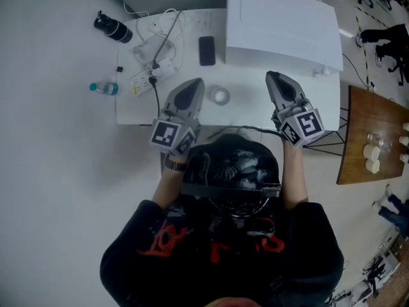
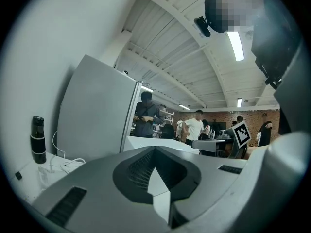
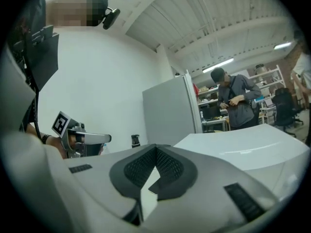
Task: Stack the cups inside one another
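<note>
White box [image 1: 281, 24] and phone [image 1: 206, 50] crowd table [image 1: 250, 100] behind cup [image 1: 220, 96].

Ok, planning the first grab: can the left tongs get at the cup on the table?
Probably yes: the cup stands alone on the white table, just beside the left tongs, nothing between them. The tongs look shut, so they must open first.

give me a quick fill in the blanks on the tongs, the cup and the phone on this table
1. The left tongs and the right tongs are both ____ and hold nothing.
2. The cup stands on the white table, ____ the two tongs.
3. The dark phone lies to the ____ of the big white box.

Missing words: shut; between; left
</note>
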`<state>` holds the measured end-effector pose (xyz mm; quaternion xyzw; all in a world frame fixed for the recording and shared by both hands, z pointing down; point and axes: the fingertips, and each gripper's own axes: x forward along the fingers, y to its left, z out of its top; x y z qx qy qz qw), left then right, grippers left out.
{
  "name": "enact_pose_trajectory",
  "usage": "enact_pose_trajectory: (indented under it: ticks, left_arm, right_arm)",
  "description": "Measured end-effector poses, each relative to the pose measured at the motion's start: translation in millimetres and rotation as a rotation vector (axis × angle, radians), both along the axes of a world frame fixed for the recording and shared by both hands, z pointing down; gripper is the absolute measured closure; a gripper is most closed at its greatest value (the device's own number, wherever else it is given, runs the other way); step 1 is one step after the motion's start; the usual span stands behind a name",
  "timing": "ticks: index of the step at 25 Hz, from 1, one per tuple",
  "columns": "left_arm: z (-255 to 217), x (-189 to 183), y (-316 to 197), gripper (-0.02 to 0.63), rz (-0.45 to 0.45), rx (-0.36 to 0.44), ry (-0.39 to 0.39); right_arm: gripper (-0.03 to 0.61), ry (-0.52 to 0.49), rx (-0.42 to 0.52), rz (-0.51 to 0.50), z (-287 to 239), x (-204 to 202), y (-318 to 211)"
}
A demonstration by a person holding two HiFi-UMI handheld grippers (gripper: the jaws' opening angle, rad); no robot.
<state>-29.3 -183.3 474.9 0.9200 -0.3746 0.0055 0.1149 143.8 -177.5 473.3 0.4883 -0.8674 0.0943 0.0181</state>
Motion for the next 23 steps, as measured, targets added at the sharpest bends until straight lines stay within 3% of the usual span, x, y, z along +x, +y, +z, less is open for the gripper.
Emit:
enact_pose_trajectory:
  ticks: [8,23]
  left_arm:
    - [0,14,6,0.611,0.033,-0.016,-0.001]
    - [9,14,8,0.612,0.003,-0.054,0.009]
  right_arm:
    - [0.575,-0.013,-0.005,0.025,0,6,5]
    - [0.575,-0.055,-0.019,-0.028,-3,-6,-1]
